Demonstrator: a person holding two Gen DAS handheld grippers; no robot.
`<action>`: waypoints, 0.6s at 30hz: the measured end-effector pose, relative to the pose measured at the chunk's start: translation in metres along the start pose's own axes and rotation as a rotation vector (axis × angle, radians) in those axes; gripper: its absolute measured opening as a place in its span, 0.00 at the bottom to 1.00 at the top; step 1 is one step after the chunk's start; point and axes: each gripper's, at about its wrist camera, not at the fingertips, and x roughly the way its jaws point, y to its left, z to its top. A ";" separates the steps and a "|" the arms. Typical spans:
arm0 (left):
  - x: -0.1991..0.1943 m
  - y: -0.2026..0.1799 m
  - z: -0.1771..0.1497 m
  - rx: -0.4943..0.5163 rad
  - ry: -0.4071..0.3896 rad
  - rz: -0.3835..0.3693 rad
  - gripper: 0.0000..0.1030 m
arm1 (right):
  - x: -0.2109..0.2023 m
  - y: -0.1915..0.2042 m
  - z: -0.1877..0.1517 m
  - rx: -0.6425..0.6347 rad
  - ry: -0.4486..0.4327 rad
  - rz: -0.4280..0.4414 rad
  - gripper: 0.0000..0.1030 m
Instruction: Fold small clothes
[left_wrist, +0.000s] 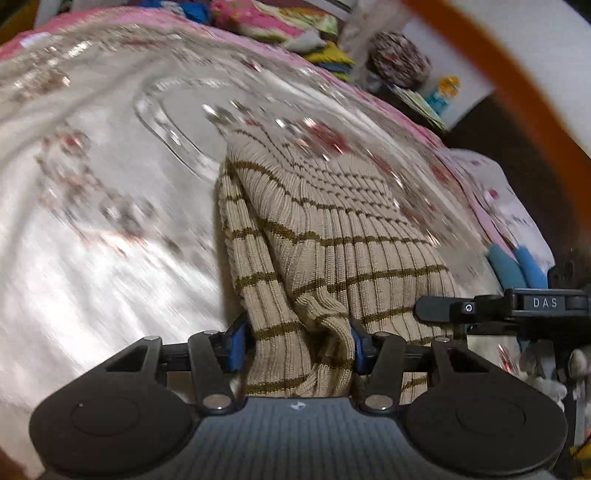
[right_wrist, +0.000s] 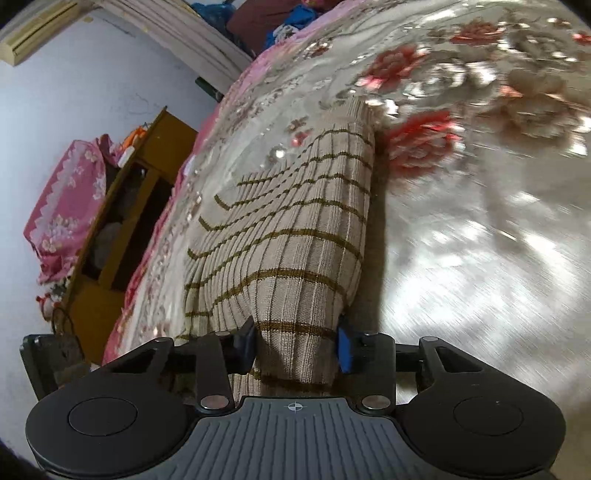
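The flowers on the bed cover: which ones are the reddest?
In the right wrist view, the flower right beside the striped sweater's far corner is deep red; the flowers farther away look pale pink and beige.

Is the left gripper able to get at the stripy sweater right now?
Yes, it looks so. The stripy sweater is already bunched between the left gripper and its blue pads, with nothing in the way on the flowery bedspread.

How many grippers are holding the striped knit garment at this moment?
2. The left gripper has a bunched near edge of the garment between its blue pads. The right gripper grips another part of that near edge, beside the first.
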 end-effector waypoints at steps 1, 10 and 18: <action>0.000 -0.004 -0.003 0.005 0.002 -0.001 0.53 | -0.006 -0.002 -0.004 -0.007 0.006 -0.015 0.40; -0.036 -0.024 0.015 0.057 -0.098 0.114 0.53 | -0.062 -0.002 -0.010 -0.074 -0.100 -0.103 0.47; 0.004 -0.056 0.052 0.172 -0.213 0.264 0.53 | -0.030 0.016 0.030 -0.166 -0.186 -0.141 0.49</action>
